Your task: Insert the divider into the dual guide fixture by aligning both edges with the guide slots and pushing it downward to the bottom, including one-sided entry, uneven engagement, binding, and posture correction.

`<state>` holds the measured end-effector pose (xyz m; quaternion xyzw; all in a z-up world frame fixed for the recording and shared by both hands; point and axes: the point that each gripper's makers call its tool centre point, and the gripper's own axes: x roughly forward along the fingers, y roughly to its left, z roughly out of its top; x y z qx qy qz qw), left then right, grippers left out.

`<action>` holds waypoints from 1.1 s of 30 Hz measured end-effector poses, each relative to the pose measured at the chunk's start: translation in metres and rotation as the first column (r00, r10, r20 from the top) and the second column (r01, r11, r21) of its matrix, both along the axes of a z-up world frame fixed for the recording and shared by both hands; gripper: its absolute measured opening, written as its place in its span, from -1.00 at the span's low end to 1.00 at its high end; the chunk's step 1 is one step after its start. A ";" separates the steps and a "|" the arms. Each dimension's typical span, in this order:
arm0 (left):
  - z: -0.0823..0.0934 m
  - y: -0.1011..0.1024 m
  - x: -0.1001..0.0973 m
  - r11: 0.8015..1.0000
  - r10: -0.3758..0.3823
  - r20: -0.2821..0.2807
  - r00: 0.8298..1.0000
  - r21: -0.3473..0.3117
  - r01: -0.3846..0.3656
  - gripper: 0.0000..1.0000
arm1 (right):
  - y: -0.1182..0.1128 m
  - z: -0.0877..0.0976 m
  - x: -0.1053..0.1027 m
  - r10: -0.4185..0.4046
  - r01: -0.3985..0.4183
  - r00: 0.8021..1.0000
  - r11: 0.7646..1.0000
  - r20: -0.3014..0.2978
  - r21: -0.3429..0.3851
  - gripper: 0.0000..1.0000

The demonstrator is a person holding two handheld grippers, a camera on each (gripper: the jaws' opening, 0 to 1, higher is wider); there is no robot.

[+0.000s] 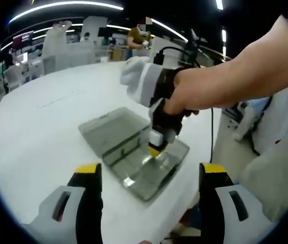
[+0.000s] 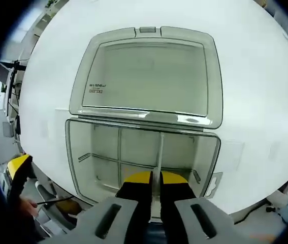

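Your right gripper [image 2: 155,179] points down into a clear plastic box [image 2: 76,161] that lies open on the white table [image 2: 255,96]. Its yellow-tipped jaws stand together, clamped on the top edge of a thin translucent divider [image 2: 160,152]. The divider stands upright inside the box, running from the jaws toward the hinge side; whether both of its ends sit in guide slots cannot be told.

The box's lid [image 2: 146,76] is folded back flat on the table, joined to the box along the hinge, and carries a small printed label [image 2: 96,87] near one corner. Inside the box, fixed clear partitions [image 2: 119,152] already split the floor into several compartments beside the divider. The compartments hold nothing else that you can make out.

In the left gripper view, the box [image 1: 133,150] sits near the table [image 1: 37,132] edge closest to you, with your right gripper [image 1: 155,148] lowered into it and your hand [image 1: 194,89] wrapped around its body. Your left gripper [image 1: 151,175] hangs above the table edge on the near side of the box, its jaws wide apart and holding nothing.
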<state>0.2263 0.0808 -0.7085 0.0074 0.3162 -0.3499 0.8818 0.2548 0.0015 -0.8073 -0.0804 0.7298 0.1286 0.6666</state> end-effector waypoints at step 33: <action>0.003 -0.003 -0.005 1.000 0.014 -0.003 1.000 0.026 -0.014 0.51 | 0.000 -0.002 0.002 0.001 -0.002 1.000 0.999 0.028 0.038 -1.00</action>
